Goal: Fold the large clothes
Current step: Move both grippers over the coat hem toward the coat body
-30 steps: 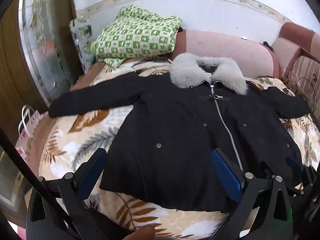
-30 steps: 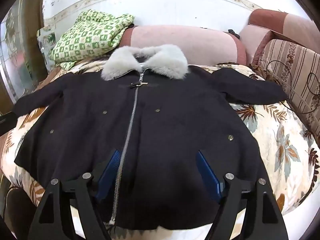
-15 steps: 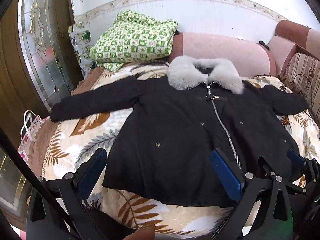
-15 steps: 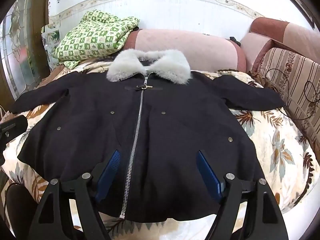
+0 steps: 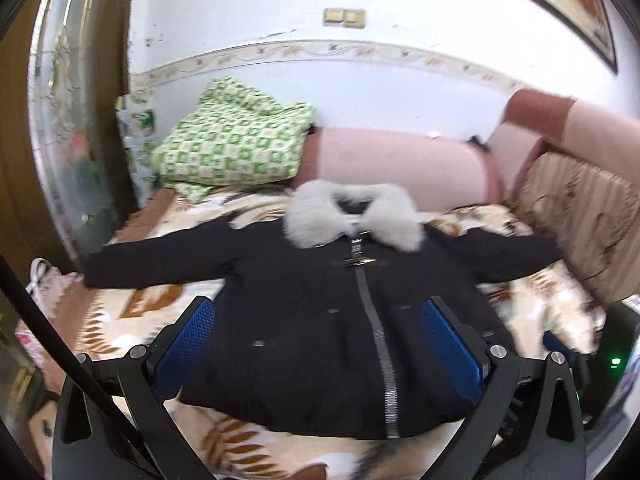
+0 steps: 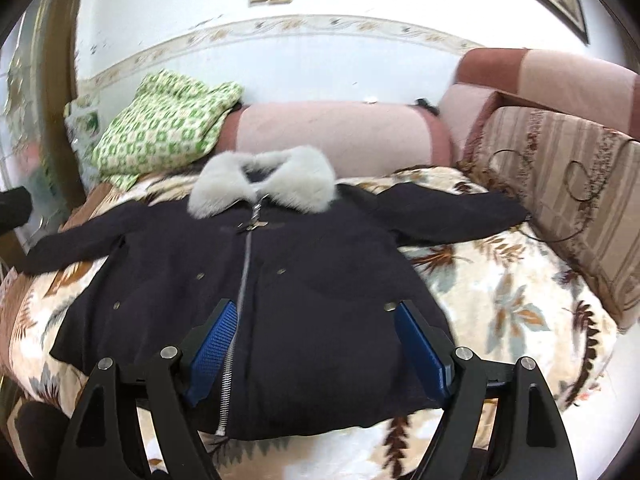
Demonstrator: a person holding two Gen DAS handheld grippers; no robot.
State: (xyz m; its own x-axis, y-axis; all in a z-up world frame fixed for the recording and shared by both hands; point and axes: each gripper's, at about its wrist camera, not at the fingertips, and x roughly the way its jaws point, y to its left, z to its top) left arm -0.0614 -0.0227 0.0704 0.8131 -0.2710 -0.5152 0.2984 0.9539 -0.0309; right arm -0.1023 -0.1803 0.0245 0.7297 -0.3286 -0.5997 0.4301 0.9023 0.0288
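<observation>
A black coat [image 5: 320, 304] [image 6: 280, 288] with a grey fur collar [image 5: 352, 216] [image 6: 264, 188] lies spread face up on a leaf-patterned blanket [image 5: 120, 320] [image 6: 500, 292], zipped, both sleeves stretched out sideways. My left gripper [image 5: 320, 344] hovers open above the coat's hem, nothing between its blue pads [image 5: 188, 344]. My right gripper [image 6: 316, 340] is also open over the lower right of the coat, apart from the cloth. At the right edge of the left wrist view, part of the right gripper's body [image 5: 600, 360] shows.
A green checked quilt [image 5: 232, 148] [image 6: 160, 128] is piled at the back left against a pink sofa back [image 5: 400, 164] [image 6: 340, 140]. A striped cushion [image 6: 568, 184] stands at the right. A glass door [image 5: 72, 140] and a bag [image 5: 44, 284] are on the left.
Both grippers have risen and tilted up, pulling back from the coat; more wall shows and the coat looks smaller. The coat itself has not moved.
</observation>
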